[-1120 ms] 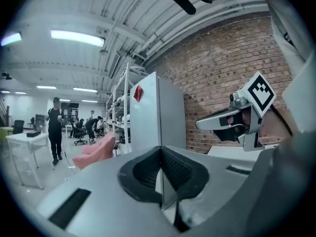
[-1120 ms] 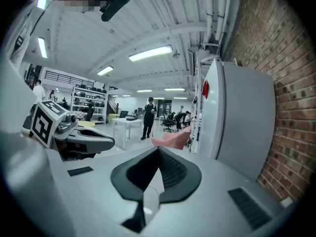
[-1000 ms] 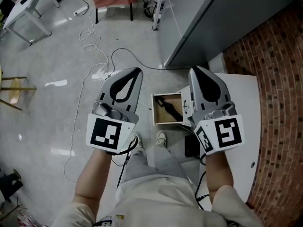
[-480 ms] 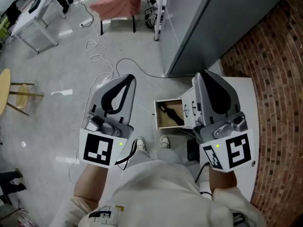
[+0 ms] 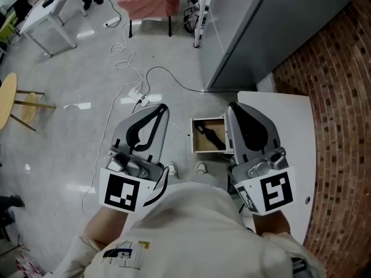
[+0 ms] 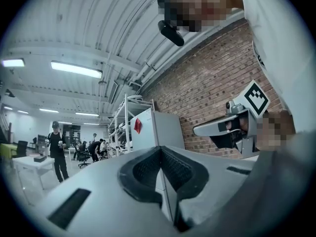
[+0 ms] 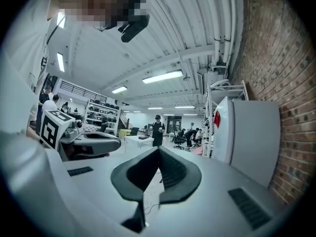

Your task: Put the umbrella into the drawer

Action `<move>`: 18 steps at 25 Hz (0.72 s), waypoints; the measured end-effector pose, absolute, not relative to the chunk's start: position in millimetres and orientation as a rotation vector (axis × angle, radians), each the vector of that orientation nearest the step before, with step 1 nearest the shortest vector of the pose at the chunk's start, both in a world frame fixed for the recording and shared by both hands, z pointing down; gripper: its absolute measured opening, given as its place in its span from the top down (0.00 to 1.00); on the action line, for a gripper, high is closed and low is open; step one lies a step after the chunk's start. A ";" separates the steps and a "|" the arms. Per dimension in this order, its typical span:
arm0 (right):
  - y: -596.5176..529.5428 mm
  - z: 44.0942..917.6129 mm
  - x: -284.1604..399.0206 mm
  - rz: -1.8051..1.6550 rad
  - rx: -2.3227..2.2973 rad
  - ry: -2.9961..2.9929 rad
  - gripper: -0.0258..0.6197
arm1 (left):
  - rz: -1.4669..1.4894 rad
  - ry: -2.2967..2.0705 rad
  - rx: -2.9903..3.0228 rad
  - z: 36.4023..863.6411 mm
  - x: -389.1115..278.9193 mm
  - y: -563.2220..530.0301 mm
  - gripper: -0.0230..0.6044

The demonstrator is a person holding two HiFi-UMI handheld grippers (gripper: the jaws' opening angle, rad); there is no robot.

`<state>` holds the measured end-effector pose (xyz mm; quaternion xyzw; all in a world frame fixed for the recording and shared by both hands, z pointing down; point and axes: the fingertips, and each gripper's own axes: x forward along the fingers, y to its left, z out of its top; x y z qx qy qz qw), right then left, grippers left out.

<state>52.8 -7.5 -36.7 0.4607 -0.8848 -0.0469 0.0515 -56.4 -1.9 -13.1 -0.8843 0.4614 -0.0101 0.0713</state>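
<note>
Now, left claw point(image 5: 161, 108): jaws pressed together, empty, held level over the floor point(image 5: 69, 138).
Right claw point(image 5: 233, 108): jaws closed tight, nothing between them, level.
Umbrella point(image 5: 210, 136): black, folded, lying inside the drawer.
Drawer point(image 5: 195, 135): open, wooden, seen between the two claws in the head view.
Bench point(image 5: 295, 126): white, beside a brick wall point(image 5: 339, 103).

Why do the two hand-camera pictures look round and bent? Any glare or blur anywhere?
Left gripper view and right gripper view: fisheye lenses, black corners, the brick wall and ceiling lights bow; the close fingers look slightly soft. Head view: straighter and sharp, with pale light reflections on the glossy floor.
</note>
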 end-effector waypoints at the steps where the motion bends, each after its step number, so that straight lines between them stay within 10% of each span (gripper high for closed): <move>1: -6.4 -34.3 52.1 -0.140 1.393 -2.687 0.95 | -0.038 1.398 -2.659 -10.3 -58.2 -0.8 0.95; 18: 1.6 -47.4 52.3 -0.279 1.391 -2.654 0.95 | -0.037 1.431 -2.627 -20.6 -62.8 10.4 0.95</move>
